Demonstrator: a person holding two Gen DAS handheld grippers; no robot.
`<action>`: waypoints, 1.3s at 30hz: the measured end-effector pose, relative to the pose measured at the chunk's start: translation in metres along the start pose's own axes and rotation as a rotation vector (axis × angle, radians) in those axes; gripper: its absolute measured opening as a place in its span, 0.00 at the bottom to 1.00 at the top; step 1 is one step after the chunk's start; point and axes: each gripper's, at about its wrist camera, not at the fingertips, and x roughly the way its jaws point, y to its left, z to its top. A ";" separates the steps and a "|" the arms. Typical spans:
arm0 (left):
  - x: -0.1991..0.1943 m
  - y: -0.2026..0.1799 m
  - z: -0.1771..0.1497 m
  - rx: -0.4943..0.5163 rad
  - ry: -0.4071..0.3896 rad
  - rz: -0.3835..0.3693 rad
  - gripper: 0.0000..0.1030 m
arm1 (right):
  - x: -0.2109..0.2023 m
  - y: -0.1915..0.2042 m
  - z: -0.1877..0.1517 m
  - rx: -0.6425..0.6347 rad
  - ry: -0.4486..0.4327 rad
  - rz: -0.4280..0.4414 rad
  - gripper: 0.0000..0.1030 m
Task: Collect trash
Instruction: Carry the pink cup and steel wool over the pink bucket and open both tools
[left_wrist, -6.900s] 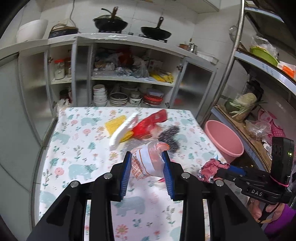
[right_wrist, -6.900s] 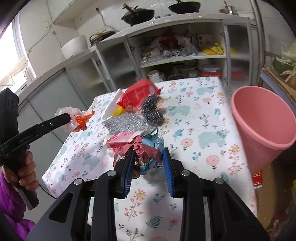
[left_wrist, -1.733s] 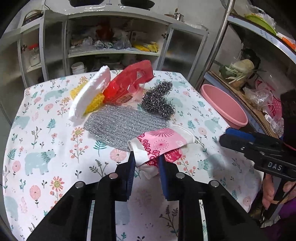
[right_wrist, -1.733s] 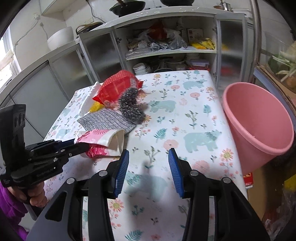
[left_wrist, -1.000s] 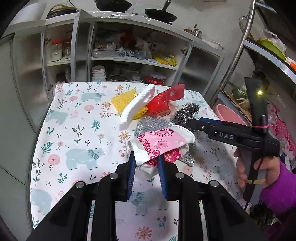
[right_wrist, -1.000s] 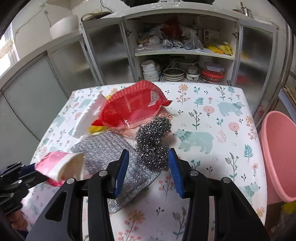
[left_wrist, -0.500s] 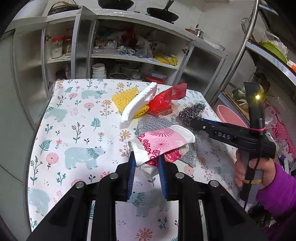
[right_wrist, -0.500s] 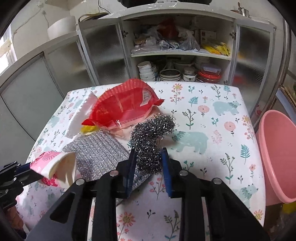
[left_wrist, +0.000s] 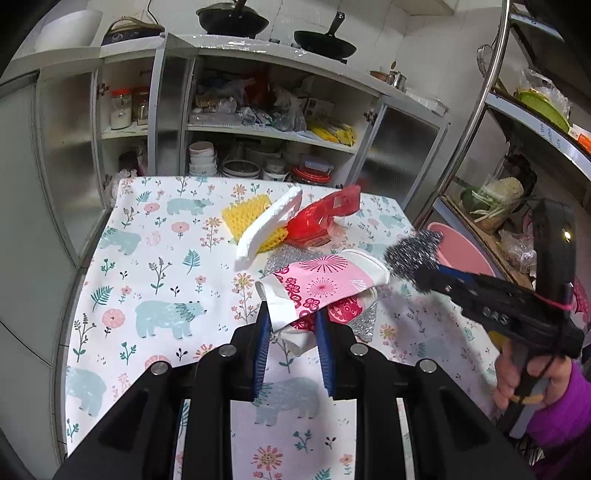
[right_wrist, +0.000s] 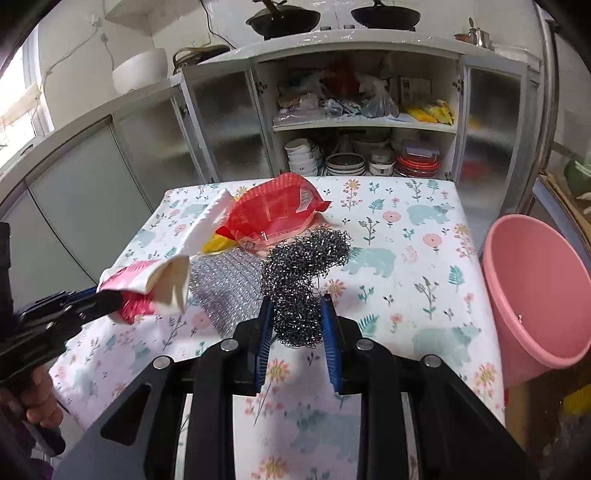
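Observation:
My left gripper (left_wrist: 291, 325) is shut on a crushed pink-and-white paper cup (left_wrist: 321, 284) and holds it above the table; the cup also shows in the right wrist view (right_wrist: 147, 284). My right gripper (right_wrist: 297, 321) is shut on a grey steel wool scourer (right_wrist: 303, 273), lifted off the cloth; it also shows in the left wrist view (left_wrist: 413, 254). On the flowered tablecloth (right_wrist: 399, 236) lie a red plastic bag (right_wrist: 277, 214), a white foam piece (left_wrist: 266, 225), a yellow foam net (left_wrist: 247, 218) and a silver mesh cloth (right_wrist: 225, 288). The pink bin (right_wrist: 535, 291) stands right of the table.
An open cupboard (right_wrist: 362, 147) with bowls and packets stands behind the table. A metal shelf rack (left_wrist: 517, 122) with vegetables and bags is at the right. The table's right edge (right_wrist: 476, 280) runs beside the bin.
My right gripper closed on the steel wool and lifted it off the table. My left gripper keeps holding the paper cup, raised slightly.

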 end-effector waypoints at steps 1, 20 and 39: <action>-0.002 -0.002 0.000 0.000 -0.005 0.000 0.22 | -0.006 -0.001 -0.002 0.007 -0.005 0.002 0.25; 0.003 -0.088 0.025 0.118 -0.046 -0.085 0.22 | -0.068 -0.051 -0.026 0.116 -0.099 -0.062 0.25; 0.070 -0.190 0.053 0.227 -0.009 -0.174 0.22 | -0.097 -0.152 -0.033 0.258 -0.179 -0.214 0.25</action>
